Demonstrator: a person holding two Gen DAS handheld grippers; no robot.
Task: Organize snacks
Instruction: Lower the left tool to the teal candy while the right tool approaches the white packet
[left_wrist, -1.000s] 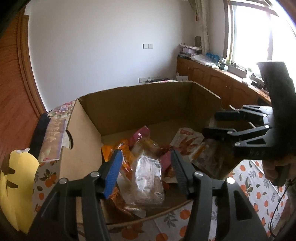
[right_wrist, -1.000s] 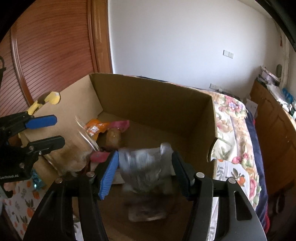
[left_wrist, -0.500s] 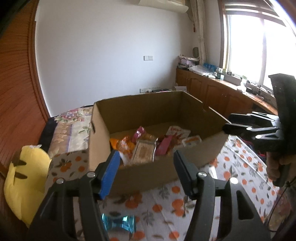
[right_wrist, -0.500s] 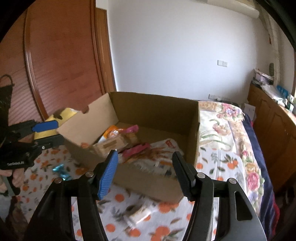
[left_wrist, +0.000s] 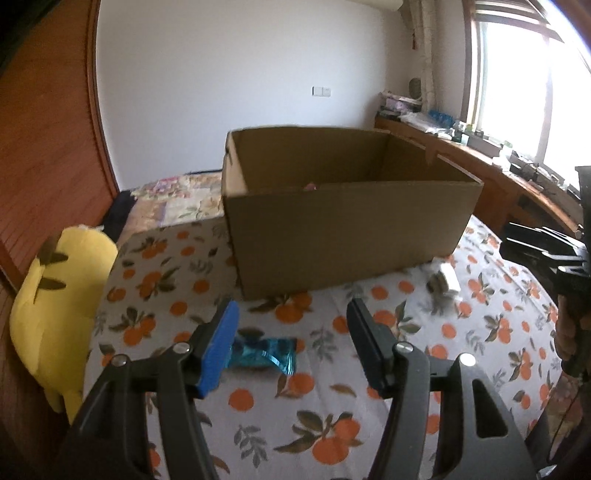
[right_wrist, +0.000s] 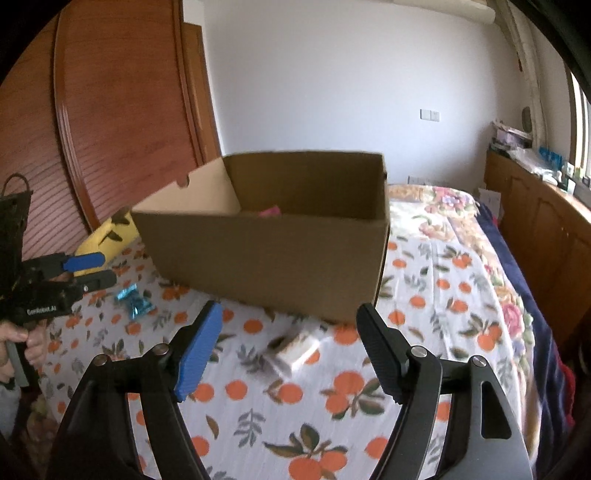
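Note:
An open cardboard box (left_wrist: 347, 225) stands on the orange-print bedspread (left_wrist: 332, 450), with a pink snack (right_wrist: 269, 211) showing just over its rim. My left gripper (left_wrist: 292, 314) is open in front of the box. A blue foil packet (left_wrist: 264, 356) lies on the spread below it, beside the blue finger, with no pad pressing it. My right gripper (right_wrist: 290, 321) has nothing in it and its jaws are opening. A white-wrapped snack (right_wrist: 295, 349) lies on the spread between and beyond its fingers. Each gripper shows in the other's view: left gripper (right_wrist: 88, 269), right gripper (left_wrist: 535, 243).
A yellow plush toy (left_wrist: 55, 295) lies at the left edge of the bed, by the wooden wardrobe (right_wrist: 110, 129). A floral quilt (right_wrist: 443, 199) covers the far end. Wooden cabinets (left_wrist: 498, 192) with clutter run under the window on the right.
Both grippers have drawn back from over the box, and the packets they held there are no longer in their fingers. The box now appears from outside, with loose snacks on the spread.

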